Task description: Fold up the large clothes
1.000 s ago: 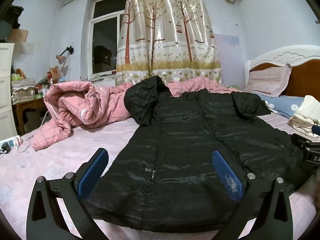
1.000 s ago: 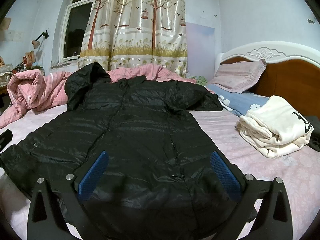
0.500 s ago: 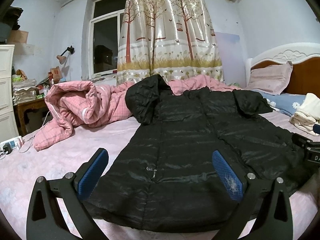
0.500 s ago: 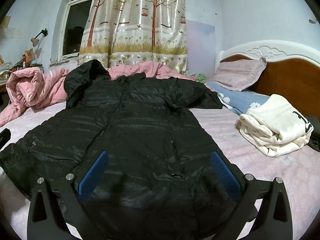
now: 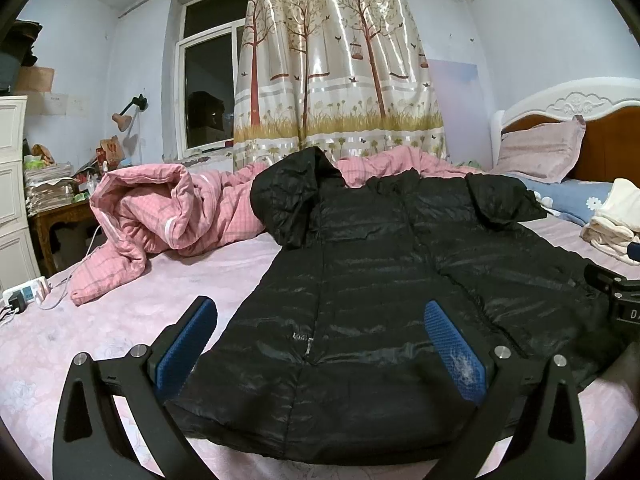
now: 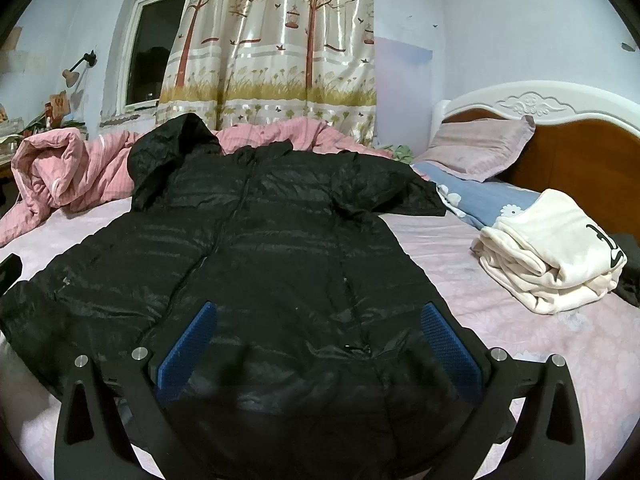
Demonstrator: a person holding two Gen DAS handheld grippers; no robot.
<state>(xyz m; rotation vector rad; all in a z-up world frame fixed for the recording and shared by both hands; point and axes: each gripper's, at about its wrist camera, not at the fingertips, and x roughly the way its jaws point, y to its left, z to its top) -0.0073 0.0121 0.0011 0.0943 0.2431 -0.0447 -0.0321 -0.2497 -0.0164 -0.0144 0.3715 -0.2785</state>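
Blue ribbed pads line both tools, and on each the jaws stand wide apart with nothing between them. Left gripper (image 5: 320,340) sits low in the frame over the hem of the black puffer jacket (image 5: 380,280); its left pad (image 5: 186,346) is over the bare pink bedsheet (image 5: 120,312), its right pad over the jacket. Contact with the fabric cannot be confirmed. Right gripper (image 6: 318,340) sits at the bottom of its frame with both pads over the jacket (image 6: 260,248) hem.

Jacket lies spread flat, zip up, across the centre of the bed, hood (image 5: 288,196) toward the upper middle, resting against a crumpled pink quilt (image 5: 160,208) at left. A folded cream garment (image 6: 548,248) lies on the sheet at right, well apart from the jacket. Behind it, a blue flowered pillow (image 6: 484,196) and a mauve pillow (image 6: 476,148) lean at the headboard (image 6: 560,104). A tree-print curtain (image 5: 336,60) hangs at upper centre beside a dark window (image 5: 208,80).
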